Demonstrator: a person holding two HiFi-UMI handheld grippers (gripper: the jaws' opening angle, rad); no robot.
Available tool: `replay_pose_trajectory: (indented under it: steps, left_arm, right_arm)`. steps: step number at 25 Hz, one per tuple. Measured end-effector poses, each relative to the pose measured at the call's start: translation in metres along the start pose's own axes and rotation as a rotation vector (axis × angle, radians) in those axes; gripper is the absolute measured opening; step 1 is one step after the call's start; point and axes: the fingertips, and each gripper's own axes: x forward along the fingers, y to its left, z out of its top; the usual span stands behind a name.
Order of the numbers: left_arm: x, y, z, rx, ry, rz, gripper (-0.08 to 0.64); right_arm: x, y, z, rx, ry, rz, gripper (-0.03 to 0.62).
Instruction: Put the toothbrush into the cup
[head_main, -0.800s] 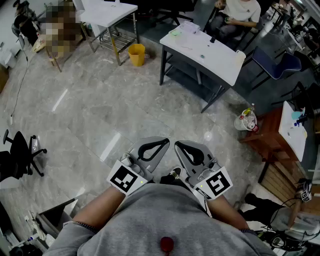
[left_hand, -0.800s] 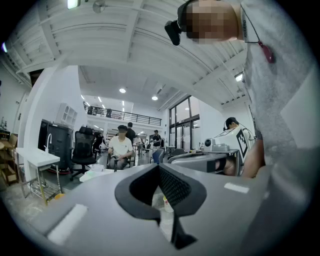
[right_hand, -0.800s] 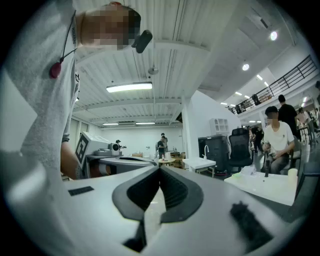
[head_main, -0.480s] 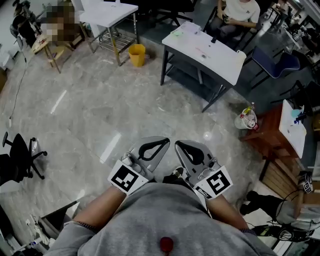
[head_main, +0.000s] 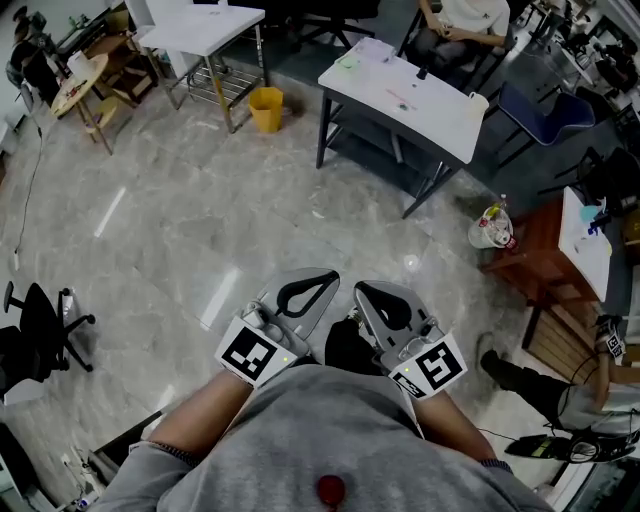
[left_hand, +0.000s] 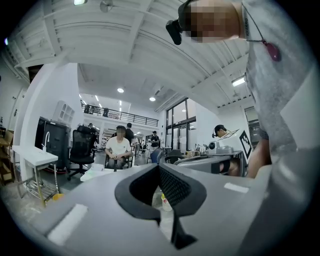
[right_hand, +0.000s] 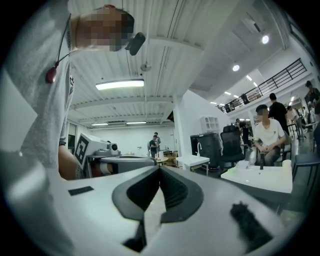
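While I hold both close to my chest above the stone floor, the left tool and right tool are each pinched shut on nothing — toothbrush and cup I cannot pick out among the small things on the white desk well ahead.

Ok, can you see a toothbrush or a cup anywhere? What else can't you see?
- Toothbrush, cup: not findable; the bits on the white table are too small in the head view.
- Seated person: cut off by the head view's top edge.
- White bag: what's inside is too small to tell, head view.
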Motion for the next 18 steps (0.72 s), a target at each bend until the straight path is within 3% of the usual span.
replay_pose_trajectory:
  steps: [18]
  left_arm:
    - [0.153, 0.061, 0.020, 0.035, 0.015, -0.019, 0.005]
  right_arm:
    - [0.018, -0.173, 0.023, -0.029, -0.032, -0.032, 0.008]
